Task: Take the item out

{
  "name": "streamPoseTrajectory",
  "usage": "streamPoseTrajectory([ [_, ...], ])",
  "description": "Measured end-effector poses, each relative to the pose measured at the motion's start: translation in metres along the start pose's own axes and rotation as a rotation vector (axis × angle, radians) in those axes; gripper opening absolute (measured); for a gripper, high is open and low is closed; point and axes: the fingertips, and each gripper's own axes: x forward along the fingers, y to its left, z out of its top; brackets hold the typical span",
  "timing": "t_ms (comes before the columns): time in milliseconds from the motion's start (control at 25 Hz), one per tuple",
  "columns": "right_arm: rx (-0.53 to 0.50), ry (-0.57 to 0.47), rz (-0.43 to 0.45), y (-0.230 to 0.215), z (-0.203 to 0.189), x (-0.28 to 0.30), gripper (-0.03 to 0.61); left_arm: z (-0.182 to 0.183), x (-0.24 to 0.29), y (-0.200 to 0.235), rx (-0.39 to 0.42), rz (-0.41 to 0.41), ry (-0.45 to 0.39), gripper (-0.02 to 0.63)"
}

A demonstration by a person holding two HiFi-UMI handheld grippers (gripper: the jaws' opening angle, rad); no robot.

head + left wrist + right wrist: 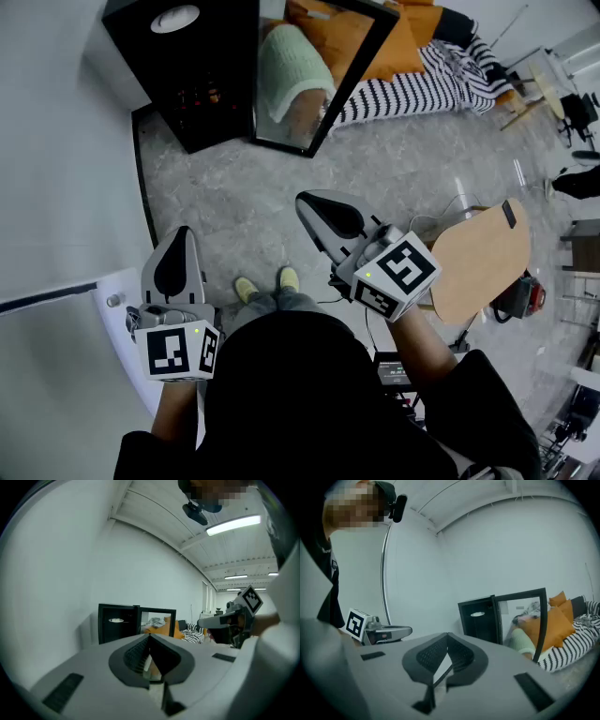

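A black cabinet [192,89] stands on the floor ahead of me by the wall, its glass door [319,70] swung open. A white dish [175,18] lies on a shelf inside; the dish [116,620] also shows in the left gripper view and the dish [477,614] in the right gripper view. My left gripper [183,231] is held at waist height, shut and empty, well short of the cabinet. My right gripper [301,200] is also shut with nothing in it and points toward the open door. Both hang in the air, apart from the cabinet.
A white wall [56,141] runs along the left. Behind the door lie orange cushions [361,33] and a striped blanket [422,89]. A wooden board-like tabletop [478,258] stands at the right, with cables and a red object [532,296] near it. Grey floor [244,197] lies between me and the cabinet.
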Motion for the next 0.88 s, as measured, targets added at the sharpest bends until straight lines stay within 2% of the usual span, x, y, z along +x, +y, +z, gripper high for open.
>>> streamPoseTrajectory([
  [200,-0.01,0.005,-0.002,0.005,0.002,0.0,0.008,0.005,-0.004,0.002,0.001,-0.008,-0.004,0.009],
  [400,0.047,-0.019,0.007,0.008,0.008,-0.003,0.008,0.007,-0.013,0.004,0.011,-0.008,-0.012,0.009],
  [520,0.029,-0.017,0.003,0.01,0.012,-0.002,0.008,0.009,-0.014,0.007,0.011,-0.01,-0.016,0.009],
  [880,0.072,-0.037,0.056,0.029,0.018,0.009,0.008,0.019,-0.021,0.015,0.031,-0.047,-0.054,0.009],
])
